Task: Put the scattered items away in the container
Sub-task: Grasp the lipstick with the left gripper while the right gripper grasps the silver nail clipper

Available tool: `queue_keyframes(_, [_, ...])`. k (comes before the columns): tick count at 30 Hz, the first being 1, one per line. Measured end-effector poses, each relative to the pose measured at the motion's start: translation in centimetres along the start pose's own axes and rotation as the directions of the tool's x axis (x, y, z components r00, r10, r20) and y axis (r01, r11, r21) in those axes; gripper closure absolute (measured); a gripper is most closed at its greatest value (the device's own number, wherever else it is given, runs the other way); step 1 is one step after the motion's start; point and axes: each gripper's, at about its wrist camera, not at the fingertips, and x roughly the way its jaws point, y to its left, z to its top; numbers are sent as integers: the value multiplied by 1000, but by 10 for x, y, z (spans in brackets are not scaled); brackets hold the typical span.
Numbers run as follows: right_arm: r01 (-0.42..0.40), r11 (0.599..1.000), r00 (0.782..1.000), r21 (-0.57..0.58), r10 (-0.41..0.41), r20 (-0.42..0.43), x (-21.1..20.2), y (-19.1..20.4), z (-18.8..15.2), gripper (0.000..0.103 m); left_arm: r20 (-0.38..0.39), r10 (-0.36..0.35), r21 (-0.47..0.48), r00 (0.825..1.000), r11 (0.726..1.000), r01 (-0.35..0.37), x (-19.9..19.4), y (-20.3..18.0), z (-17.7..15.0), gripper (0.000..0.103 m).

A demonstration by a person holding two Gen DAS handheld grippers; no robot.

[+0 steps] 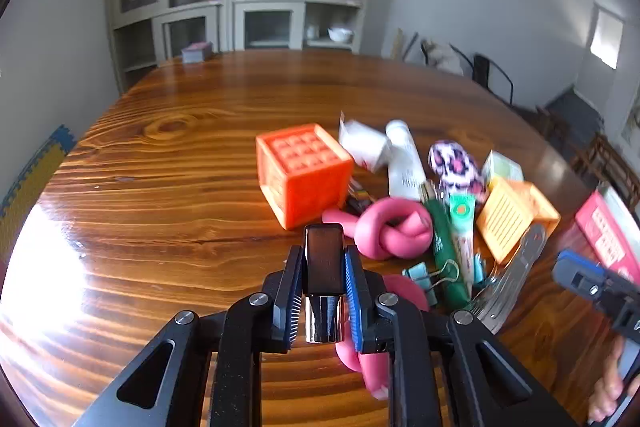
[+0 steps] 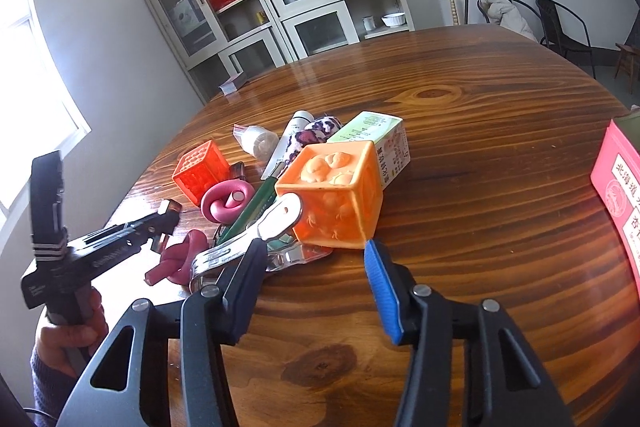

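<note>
My left gripper (image 1: 323,255) is shut on a small black and chrome case (image 1: 324,259), held upright a little above the table; in the right wrist view it hangs at the left (image 2: 170,207). My right gripper (image 2: 312,255) stands open just short of an orange soft cube (image 2: 336,195), its pads not touching it. The scattered pile holds a red-orange grid cube (image 1: 304,171), a pink knotted foam rod (image 1: 388,227), a green pen (image 1: 444,243), a white tube (image 1: 404,159), a spotted pouch (image 1: 452,163) and metal tongs (image 2: 276,227). A red box (image 2: 620,187) sits at the right edge.
The round wooden table (image 2: 480,107) stretches far behind the pile. A green-and-white carton (image 2: 372,135) leans behind the orange cube. A small stack of cards (image 2: 234,83) lies at the far rim. Cabinets and chairs stand beyond. A hand (image 2: 68,335) grips the left tool.
</note>
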Motion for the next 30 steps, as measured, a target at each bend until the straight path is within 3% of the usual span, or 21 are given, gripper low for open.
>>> queue_keyframes(5, [-60, 998, 998, 17, 61, -28, 5, 1, -2, 48, 60, -4, -99, 998, 995, 9, -16, 19, 7, 82])
queue_keyframes(11, [-160, 985, 985, 64, 163, -51, 13, 12, -2, 48, 78, -11, -123, 997, 992, 20, -27, 20, 6, 82])
queue_keyframes(17, [-113, 993, 989, 19, 114, -98, 38, 35, 5, 48, 92, -39, -95, 995, 994, 48, -34, 11, 3, 82])
queue_keyframes(20, [-105, 994, 989, 16, 106, -103, 46, 39, 10, 65, 92, -47, -94, 995, 994, 55, -35, 9, 3, 82])
queue_keyframes(22, [-122, 992, 987, 25, 124, -100, 48, 39, 12, 84, 87, -50, -95, 995, 994, 58, -34, 8, 3, 82])
queue_keyframes(30, [-215, 976, 974, 29, 217, -67, 32, 43, 7, 96, 79, -40, -91, 996, 995, 48, -30, 6, 2, 82])
